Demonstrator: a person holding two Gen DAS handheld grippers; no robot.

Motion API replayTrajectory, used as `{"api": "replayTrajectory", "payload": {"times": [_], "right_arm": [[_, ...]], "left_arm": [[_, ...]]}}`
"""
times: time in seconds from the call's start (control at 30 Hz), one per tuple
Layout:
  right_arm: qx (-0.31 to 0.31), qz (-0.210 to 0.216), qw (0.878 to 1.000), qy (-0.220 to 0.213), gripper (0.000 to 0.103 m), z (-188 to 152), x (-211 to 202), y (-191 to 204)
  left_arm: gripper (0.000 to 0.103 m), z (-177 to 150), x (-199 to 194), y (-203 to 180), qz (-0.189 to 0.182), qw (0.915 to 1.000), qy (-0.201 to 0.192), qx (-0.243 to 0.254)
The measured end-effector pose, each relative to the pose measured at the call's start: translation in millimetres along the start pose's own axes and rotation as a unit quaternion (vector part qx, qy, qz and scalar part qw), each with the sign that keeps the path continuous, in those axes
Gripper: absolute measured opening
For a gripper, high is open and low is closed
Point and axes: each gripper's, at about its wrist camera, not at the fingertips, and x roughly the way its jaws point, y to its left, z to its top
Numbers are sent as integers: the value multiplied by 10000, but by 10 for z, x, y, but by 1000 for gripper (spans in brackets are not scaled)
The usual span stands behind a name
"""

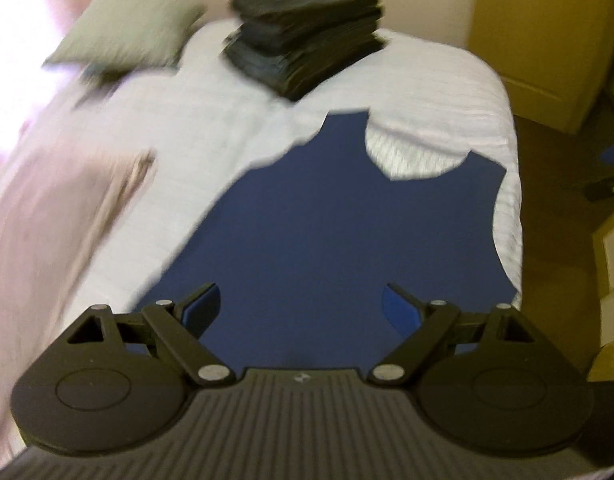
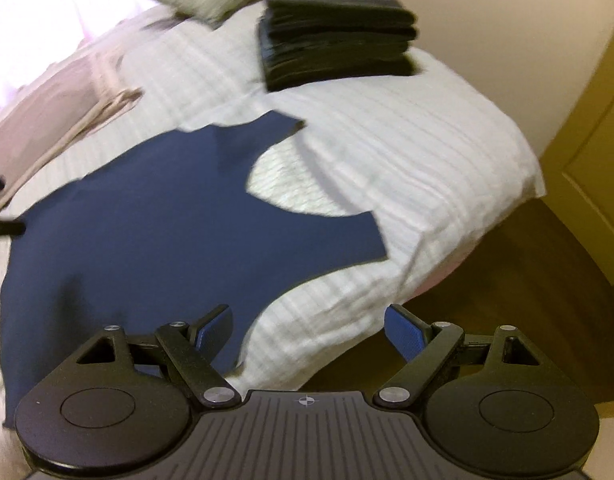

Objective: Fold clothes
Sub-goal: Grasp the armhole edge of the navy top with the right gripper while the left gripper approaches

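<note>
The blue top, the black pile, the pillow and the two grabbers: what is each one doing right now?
Dark blue sleeveless top: spread flat on the white ribbed bedspread, unfolded.
Stack of dark folded clothes: folded, piled near the far end.
Grey-green pillow: lying by the far end of the bed.
Pinkish cloth: lying along the bed's side, blurred.
Left gripper: open, empty, above the top.
Right gripper: open, empty.

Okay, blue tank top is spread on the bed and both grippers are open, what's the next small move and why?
Probably lower the left gripper and right gripper to pinch the blue tank top at its near edge; it lies flat and unfolded on the white bedspread, and neither gripper holds anything.
</note>
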Motion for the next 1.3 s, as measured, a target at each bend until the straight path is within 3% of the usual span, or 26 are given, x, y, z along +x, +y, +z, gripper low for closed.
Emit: {"api": "replayTrajectory", "payload": {"times": [0.2, 0.37, 0.47, 0.5, 0.57, 0.77, 0.8, 0.93, 1.1, 1.2, 1.3], "right_arm": [[196, -15, 9998, -43, 85, 282, 328, -406], [296, 310, 9990, 147, 85, 556, 917, -773], [317, 439, 9982, 254, 85, 673, 1222, -925], [345, 477, 9978, 292, 76, 701, 1309, -968], [340, 562, 9972, 366, 62, 729, 1442, -1035], [194, 749, 9958, 482, 58, 772, 1702, -1164], [156, 764, 9956, 511, 54, 775, 1740, -1183], [154, 867, 9938, 682, 53, 756, 1869, -1236], [206, 1035, 9903, 905, 53, 707, 2031, -1299], [242, 1141, 9880, 1016, 53, 684, 2114, -1309], [282, 1246, 9860, 1068, 53, 680, 2172, -1308]], "left_arm": [[80, 844, 698, -54, -190, 9912, -190, 1294], [72, 1387, 1465, -204, -382, 9662, 23, 2549], [65, 1633, 2012, -313, -514, 9412, 260, 3328], [63, 1703, 2187, -348, -548, 9321, 310, 3568], [51, 1815, 2479, -398, -647, 9163, 350, 3938], [33, 2099, 3244, -467, -1221, 8641, 527, 4854], [32, 2127, 3337, -471, -1337, 8542, 558, 4994], [30, 2184, 3644, -510, -1741, 8167, 750, 5450], [30, 2150, 3903, -572, -2179, 7635, 960, 6003], [30, 2132, 3991, -571, -2352, 7434, 1015, 6178], [27, 2124, 4038, -552, -2484, 7328, 1064, 6245]]}}
